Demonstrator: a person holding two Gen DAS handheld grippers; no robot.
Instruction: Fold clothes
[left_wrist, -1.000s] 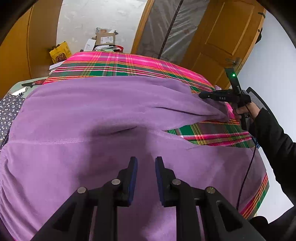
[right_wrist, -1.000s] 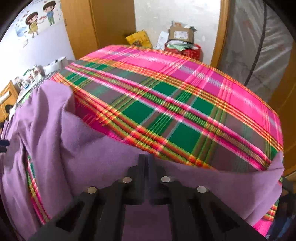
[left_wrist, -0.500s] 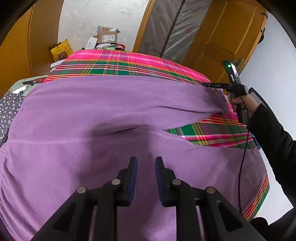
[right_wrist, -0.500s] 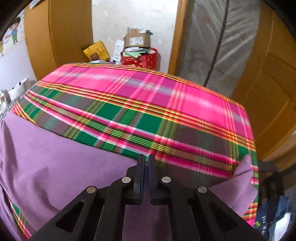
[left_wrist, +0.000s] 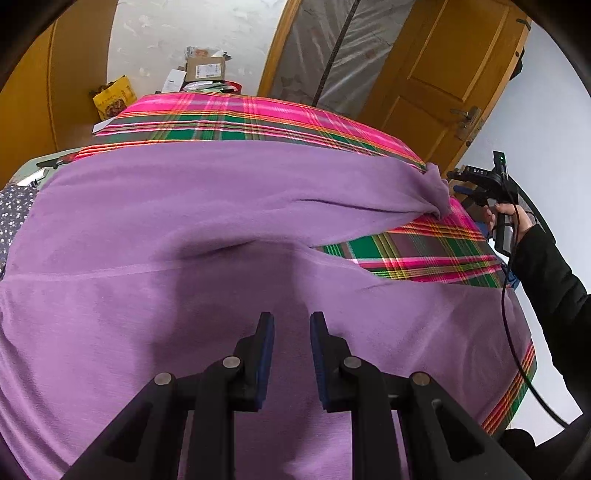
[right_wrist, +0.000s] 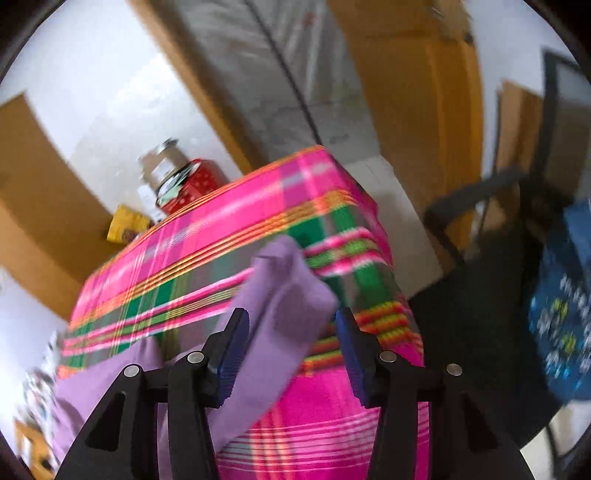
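One purple garment (left_wrist: 221, 206) lies spread flat on the plaid worktop (left_wrist: 424, 251) ahead of the narrowly parted, empty left claw (left_wrist: 291, 325), its sleeve end loose between the right claw (right_wrist: 291, 321), whose jaws have just been opening wide, so folding has barely begun

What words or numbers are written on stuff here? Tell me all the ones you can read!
"BAS": white letters on the black right gripper, seen from the left wrist view.
Cardboard box: it has a white label, too small to read.
Yellow bag: printed writing, too small to read.
Blue bag: light marks, too blurred to read.
Red tin: only dots, no words to read.
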